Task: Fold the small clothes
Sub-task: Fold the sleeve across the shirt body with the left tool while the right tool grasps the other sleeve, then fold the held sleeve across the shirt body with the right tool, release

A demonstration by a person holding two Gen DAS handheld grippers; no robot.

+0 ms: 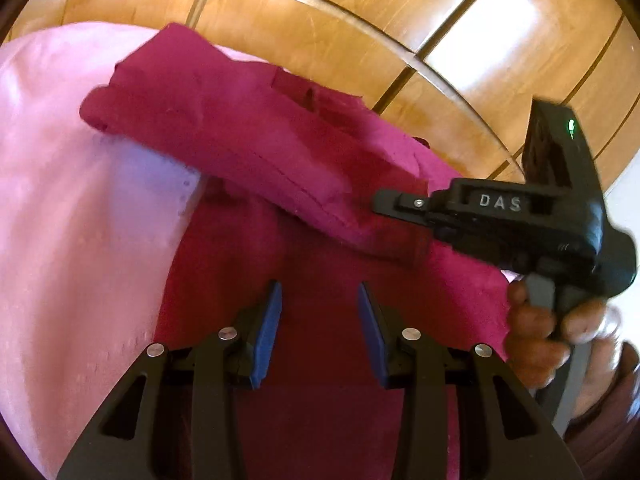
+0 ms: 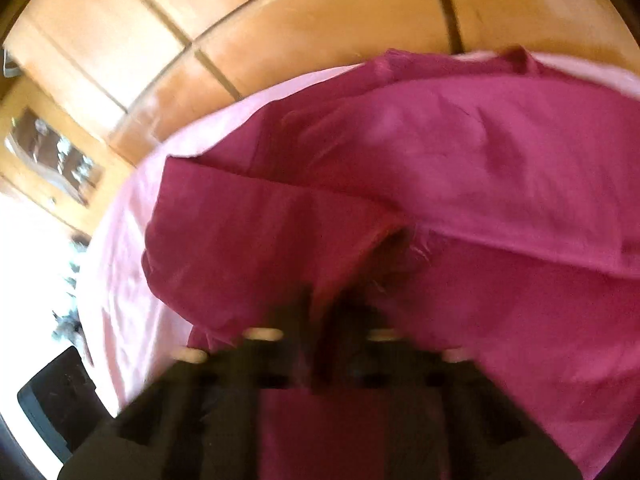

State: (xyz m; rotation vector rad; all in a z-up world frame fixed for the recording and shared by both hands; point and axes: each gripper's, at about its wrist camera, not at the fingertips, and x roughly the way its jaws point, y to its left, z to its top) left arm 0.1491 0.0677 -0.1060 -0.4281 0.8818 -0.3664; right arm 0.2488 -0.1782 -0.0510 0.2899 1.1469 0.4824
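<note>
A magenta garment (image 1: 248, 152) lies on a light pink sheet (image 1: 72, 208). In the left wrist view my left gripper (image 1: 320, 304) is open, with its blue pads (image 1: 266, 328) hovering above the near part of the cloth and holding nothing. My right gripper (image 1: 394, 206) comes in from the right and is shut on a folded flap of the garment, lifting it over the rest. In the blurred right wrist view the right gripper (image 2: 324, 312) is closed on a pinch of the magenta garment (image 2: 460, 168).
A wooden headboard or panelled wall (image 1: 360, 20) rises behind the sheet. The right wrist view shows the pink sheet (image 2: 120, 280), a bright window area at the left and a dark object (image 2: 52, 396) at the lower left.
</note>
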